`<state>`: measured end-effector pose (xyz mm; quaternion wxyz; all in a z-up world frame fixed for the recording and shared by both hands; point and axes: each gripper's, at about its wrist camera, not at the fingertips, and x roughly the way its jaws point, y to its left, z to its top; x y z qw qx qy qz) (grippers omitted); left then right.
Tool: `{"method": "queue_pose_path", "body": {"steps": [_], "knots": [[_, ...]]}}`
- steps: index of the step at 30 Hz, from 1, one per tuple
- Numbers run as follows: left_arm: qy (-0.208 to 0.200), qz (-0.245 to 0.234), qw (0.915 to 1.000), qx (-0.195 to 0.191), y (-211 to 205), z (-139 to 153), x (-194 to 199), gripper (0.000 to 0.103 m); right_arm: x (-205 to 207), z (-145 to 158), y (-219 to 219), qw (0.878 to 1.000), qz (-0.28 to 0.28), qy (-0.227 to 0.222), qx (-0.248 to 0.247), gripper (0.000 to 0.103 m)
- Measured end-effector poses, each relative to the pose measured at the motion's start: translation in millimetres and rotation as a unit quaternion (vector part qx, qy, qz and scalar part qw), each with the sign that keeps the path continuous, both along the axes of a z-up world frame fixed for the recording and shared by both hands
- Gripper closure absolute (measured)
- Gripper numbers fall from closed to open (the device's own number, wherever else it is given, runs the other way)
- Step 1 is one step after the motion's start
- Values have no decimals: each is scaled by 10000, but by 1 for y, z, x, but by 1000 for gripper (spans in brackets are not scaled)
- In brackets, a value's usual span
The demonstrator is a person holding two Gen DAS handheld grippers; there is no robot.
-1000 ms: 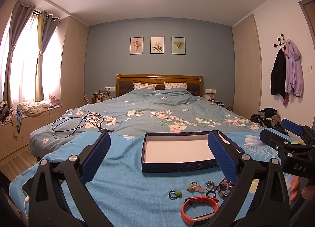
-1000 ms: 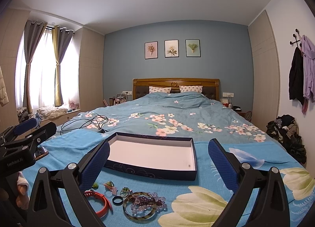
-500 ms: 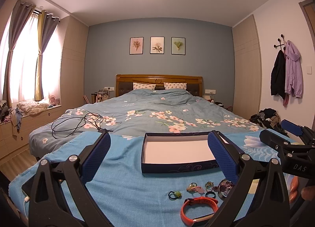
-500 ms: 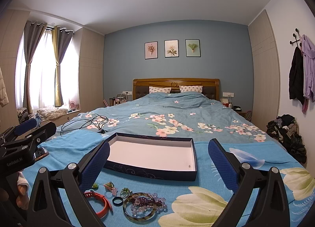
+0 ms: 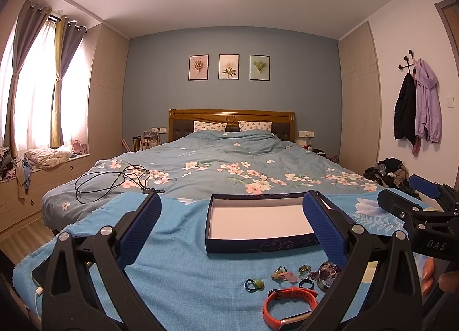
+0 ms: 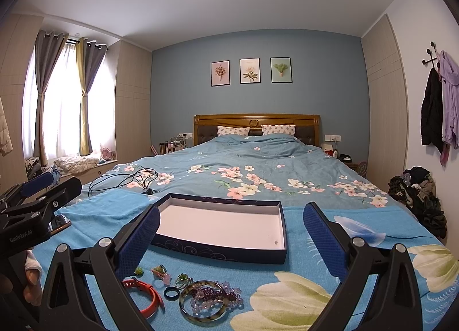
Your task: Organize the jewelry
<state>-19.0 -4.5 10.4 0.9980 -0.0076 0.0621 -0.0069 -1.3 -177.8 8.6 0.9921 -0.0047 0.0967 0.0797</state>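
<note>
- Bedroom setting is seen in both views: a blue end wall with three framed pictures (image 5: 229,67), a wooden headboard (image 5: 231,115), and a bed (image 5: 229,164) under a floral cover.
- Left wrist view: a blue towel (image 5: 178,262) is spread over the foot of the bed, with a black cable (image 5: 112,181) coiled beyond it at the left.
- Left gripper (image 5: 231,229) is held with its jaws wide apart; nothing is held between the pads.
- An open dark-blue box (image 5: 259,242) with a white inside is set on the towel, between the two fingers as seen from this camera.
- Jewelry is laid out just in front of the box: an orange band (image 5: 289,303) nearest the camera, a dark ring (image 5: 305,283) beside it, a green-beaded ring (image 5: 254,284), and a bead cluster (image 5: 325,270) partly hidden by the right-hand finger.
- The other gripper is seen at the right edge, with fingertips of a hand (image 5: 447,282) below it.
- Right wrist view: the right gripper (image 6: 231,233) is likewise spread open and empty.
- The box (image 6: 223,250) is seen lying flat on the towel (image 6: 97,213), between the fingers.
- Close to the camera, the orange band (image 6: 149,293), the dark ring (image 6: 171,293), a tortoiseshell bangle (image 6: 202,306) around purple and clear beads, and small green pieces are lying on the cover, all outside the box.
- A phone (image 6: 58,223) is seen at the left, partly hidden behind the left gripper.
</note>
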Motion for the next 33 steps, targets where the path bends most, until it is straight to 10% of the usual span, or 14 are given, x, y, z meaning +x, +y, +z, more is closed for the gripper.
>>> {"method": "queue_pose_path", "body": {"steps": [33], "knots": [[-2,0,10000,-1,0,0,0,6,1,-2,-1,10000,22,37,22,6]]}}
